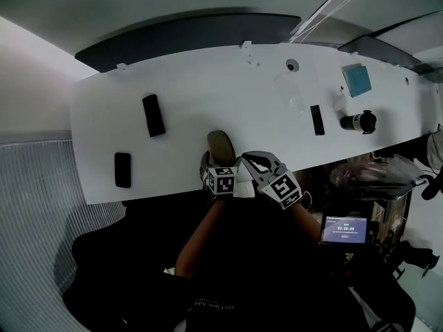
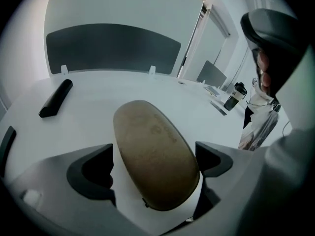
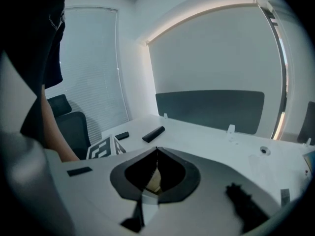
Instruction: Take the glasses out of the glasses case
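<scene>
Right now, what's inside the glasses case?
Nothing visible: the glasses case is closed, on the table between the open jaws of the left gripper. Its inside is hidden.

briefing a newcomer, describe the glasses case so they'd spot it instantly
On the white table, look at the near edge, between the open jaws of the left gripper. The glasses case lies there, closed: a rounded tan oval, while its neighbours are slim black bars.

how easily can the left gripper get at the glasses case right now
Probably yes, easily: the left gripper has its jaws wide open on either side of the closed glasses case, which lies flat on the table. Nothing shows between the jaws and the case's sides.
</scene>
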